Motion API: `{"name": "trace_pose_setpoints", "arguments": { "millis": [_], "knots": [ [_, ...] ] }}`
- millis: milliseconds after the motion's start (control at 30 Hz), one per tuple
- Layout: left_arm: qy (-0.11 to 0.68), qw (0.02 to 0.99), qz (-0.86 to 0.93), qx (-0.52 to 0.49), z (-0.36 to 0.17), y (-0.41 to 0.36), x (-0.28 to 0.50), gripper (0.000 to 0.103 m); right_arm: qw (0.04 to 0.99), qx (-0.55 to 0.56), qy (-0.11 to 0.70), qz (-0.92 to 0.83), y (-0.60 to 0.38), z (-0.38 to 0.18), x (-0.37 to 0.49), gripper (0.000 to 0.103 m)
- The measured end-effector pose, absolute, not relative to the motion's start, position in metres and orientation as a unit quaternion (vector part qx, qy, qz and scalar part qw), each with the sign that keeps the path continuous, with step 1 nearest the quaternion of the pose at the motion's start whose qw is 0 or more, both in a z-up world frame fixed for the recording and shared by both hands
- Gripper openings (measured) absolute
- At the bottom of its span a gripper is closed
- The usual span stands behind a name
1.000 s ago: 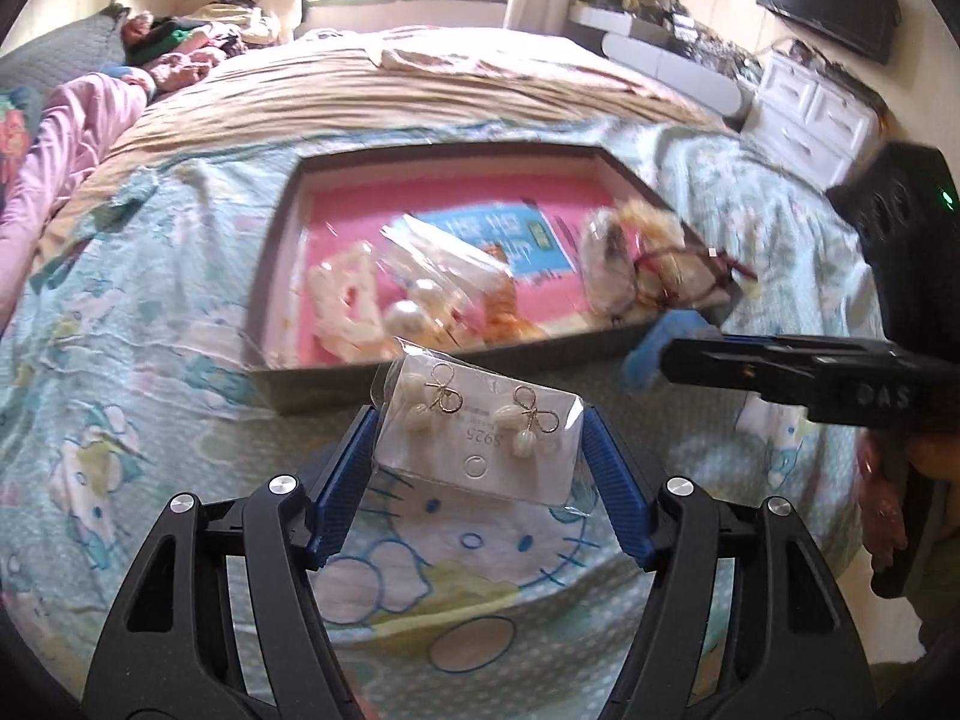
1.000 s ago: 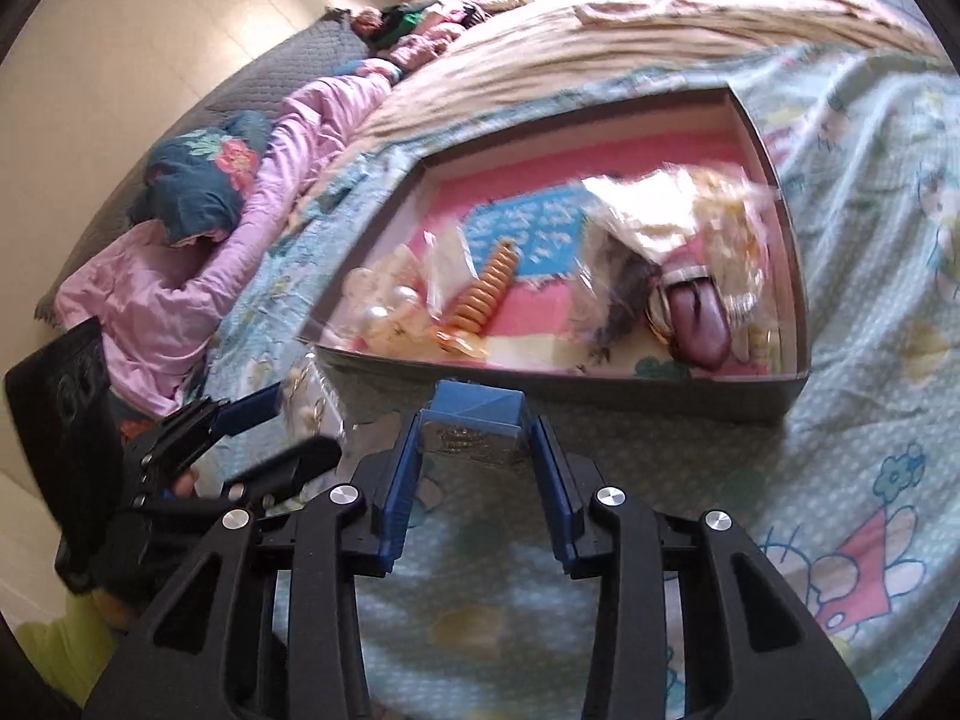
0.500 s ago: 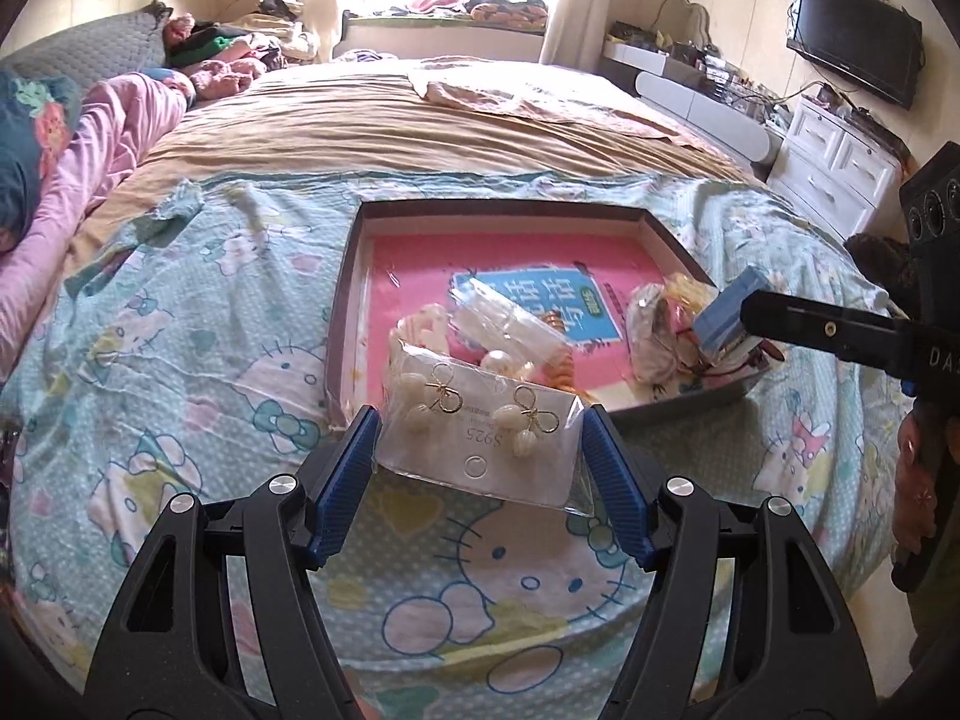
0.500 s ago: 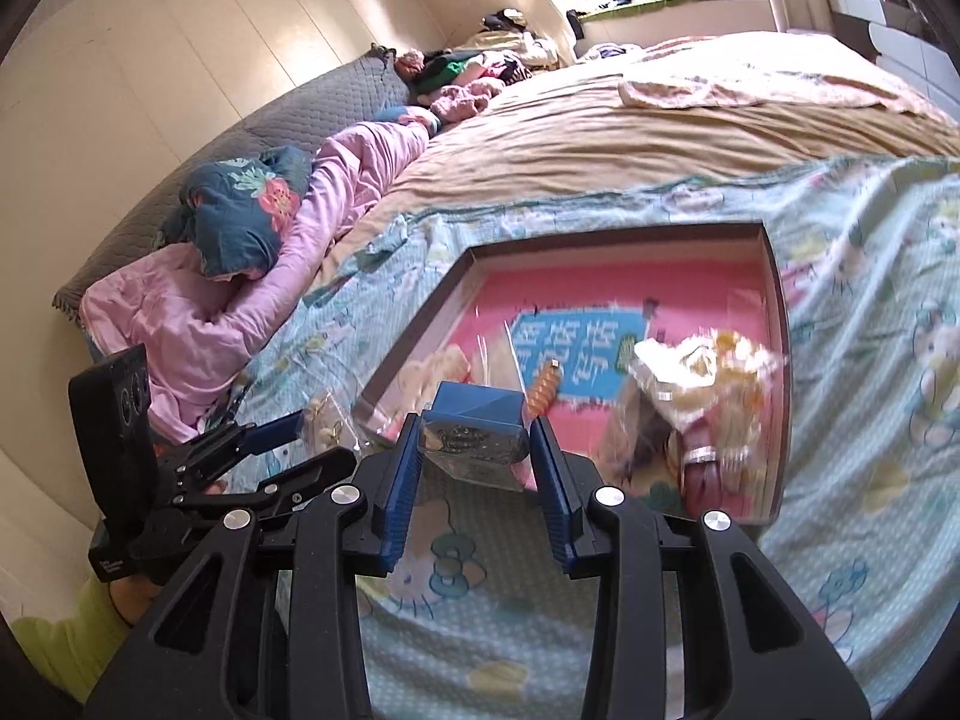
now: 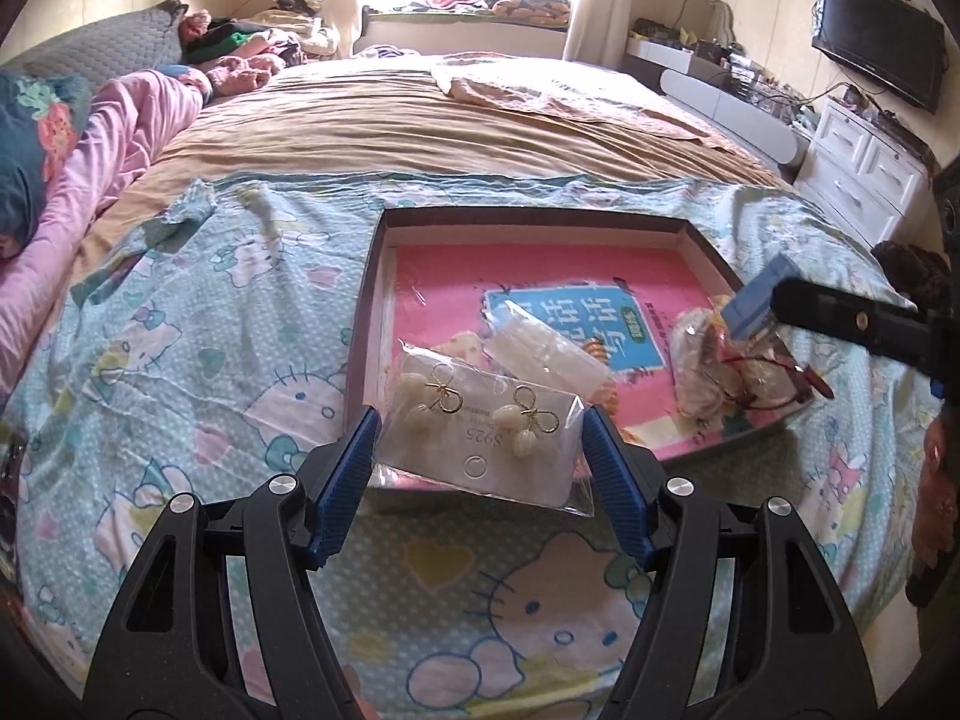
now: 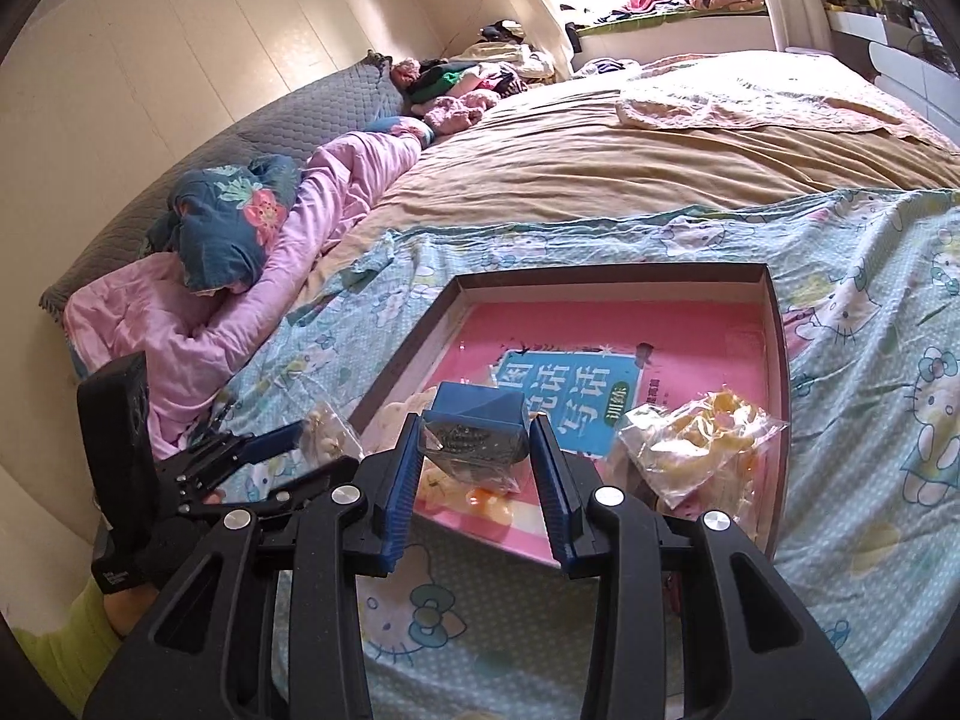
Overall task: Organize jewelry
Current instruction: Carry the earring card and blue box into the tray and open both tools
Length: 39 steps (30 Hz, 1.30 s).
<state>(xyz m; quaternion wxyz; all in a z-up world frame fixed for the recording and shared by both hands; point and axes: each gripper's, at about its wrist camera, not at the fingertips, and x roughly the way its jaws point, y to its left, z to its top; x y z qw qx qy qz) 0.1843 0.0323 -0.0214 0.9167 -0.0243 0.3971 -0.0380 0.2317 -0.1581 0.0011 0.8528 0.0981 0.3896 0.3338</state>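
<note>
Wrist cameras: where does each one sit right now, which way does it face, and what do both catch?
Left wrist: rides the left gripper, looking down its fingers across the bed at the box tray; its jaws clamp an earring card, and the right gripper enters from the right.
Right wrist: rides the right gripper, facing the tray from its near corner; its jaws clamp a small blue box, with the left gripper and a green sleeve at left.
Shared: tray, pink book, Hello Kitty sheet.
</note>
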Motion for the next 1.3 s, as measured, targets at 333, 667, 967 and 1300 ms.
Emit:
{"name": "trace_pose_setpoints", "arguments": {
  "millis": [333, 667, 967, 1300],
  "knots": [
    [0.412, 0.91, -0.03, -0.031, -0.032, 0.037, 0.214, 0.061, 0.853, 0.083, 0.406, 0.317, -0.153, -0.012, 0.242, 0.035],
    [0.423, 0.905, -0.036, -0.034, -0.045, 0.039, 0.219, 0.061, 0.849, 0.05, 0.424, 0.312, -0.139, -0.026, 0.246, 0.035],
    [0.426, 0.903, -0.038, -0.04, -0.049, 0.042, 0.225, 0.066, 0.847, 0.042, 0.435, 0.302, -0.134, -0.033, 0.251, 0.035],
    [0.421, 0.905, -0.042, -0.042, -0.046, 0.041, 0.224, 0.066, 0.842, 0.042, 0.444, 0.302, -0.131, -0.039, 0.252, 0.036]
  ]
}}
